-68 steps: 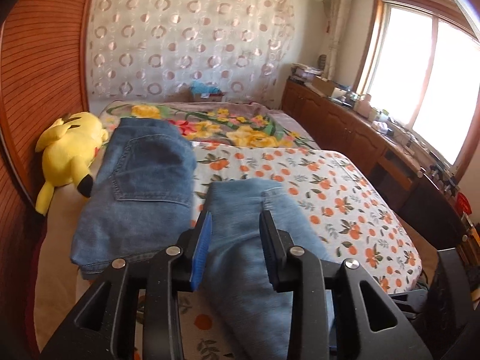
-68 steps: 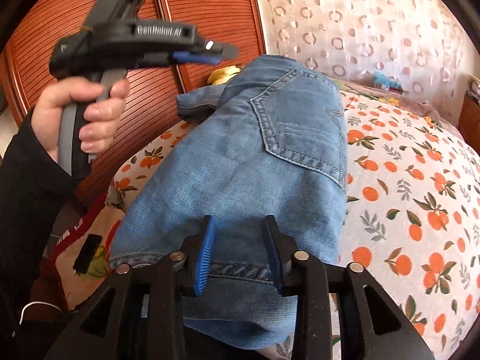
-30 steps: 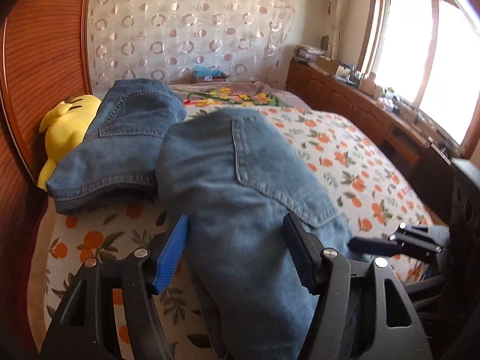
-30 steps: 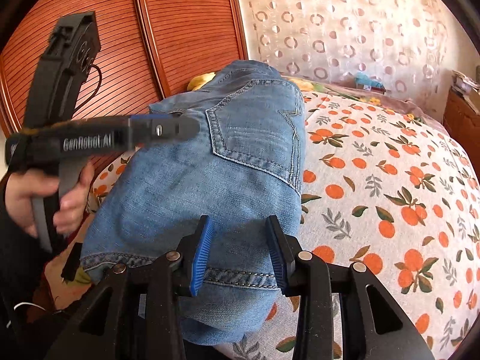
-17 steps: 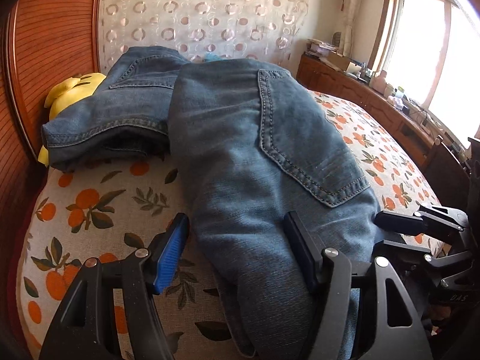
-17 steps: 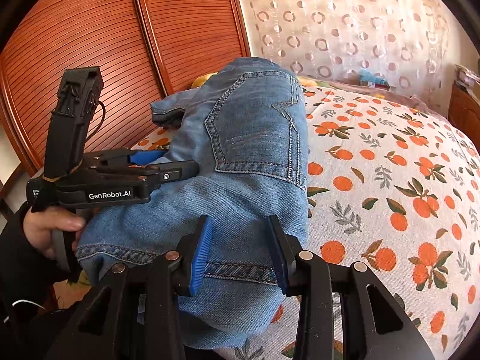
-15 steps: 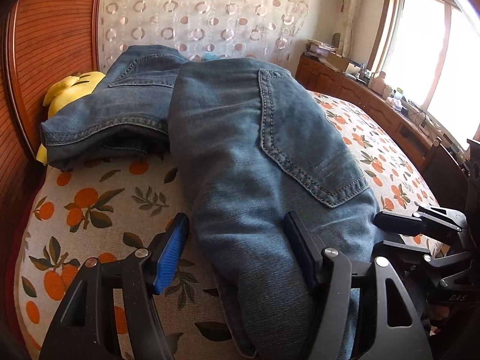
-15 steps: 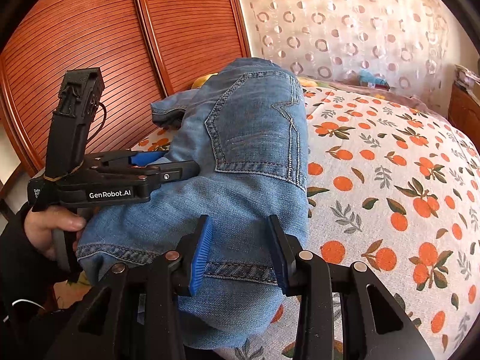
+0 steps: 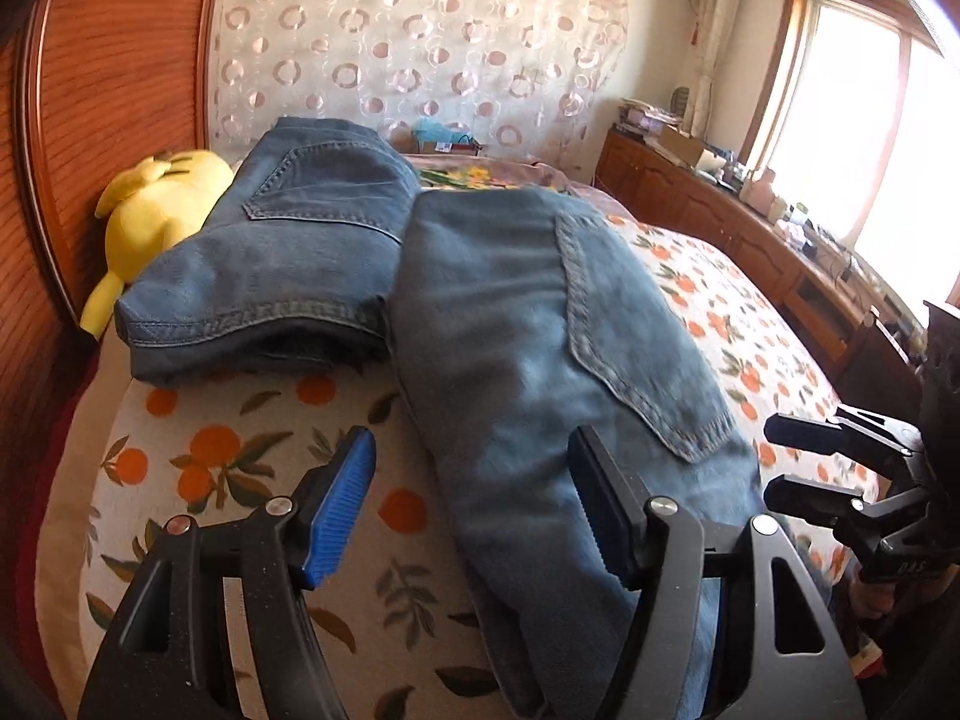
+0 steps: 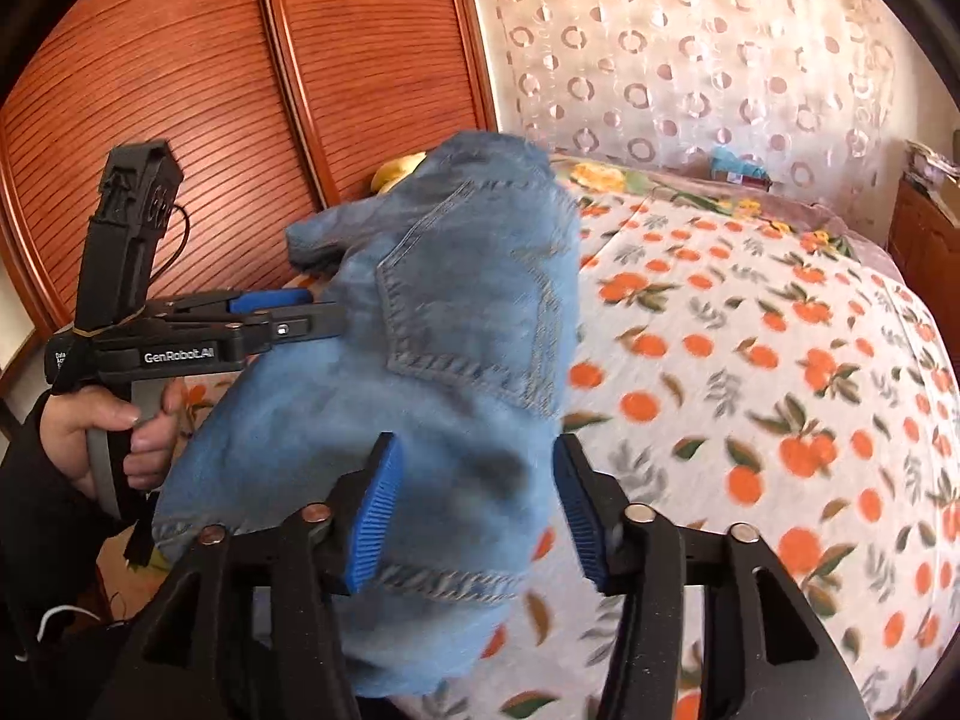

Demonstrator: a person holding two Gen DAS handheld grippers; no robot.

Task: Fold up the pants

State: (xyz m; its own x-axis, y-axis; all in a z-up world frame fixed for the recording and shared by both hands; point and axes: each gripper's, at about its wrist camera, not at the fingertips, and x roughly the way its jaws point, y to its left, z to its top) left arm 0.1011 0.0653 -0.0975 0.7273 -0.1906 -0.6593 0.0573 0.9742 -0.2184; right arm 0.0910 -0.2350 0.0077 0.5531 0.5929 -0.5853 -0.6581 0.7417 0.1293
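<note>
The jeans (image 9: 540,360) lie folded into a compact bundle on the bed (image 9: 750,324), back pocket up, so the folding looks essentially done; what seems left is to let go fully, perhaps square the edges or set the bundle by the stack. In the left wrist view their long axis runs from the waistband at 6 o'clock toward the fold at 12, tilted slightly to 11. A second folded pair (image 9: 288,264) lies touching them at 10 o'clock, with a yellow plush (image 9: 156,204) beyond at 9.

The left gripper (image 9: 474,510) is released, jaws wide: one finger rests at the denim's edge, the other over bare sheet. The right gripper (image 10: 474,516) has just been opening; the waistband end sits between its jaws, but the pads stand clear of it.
</note>
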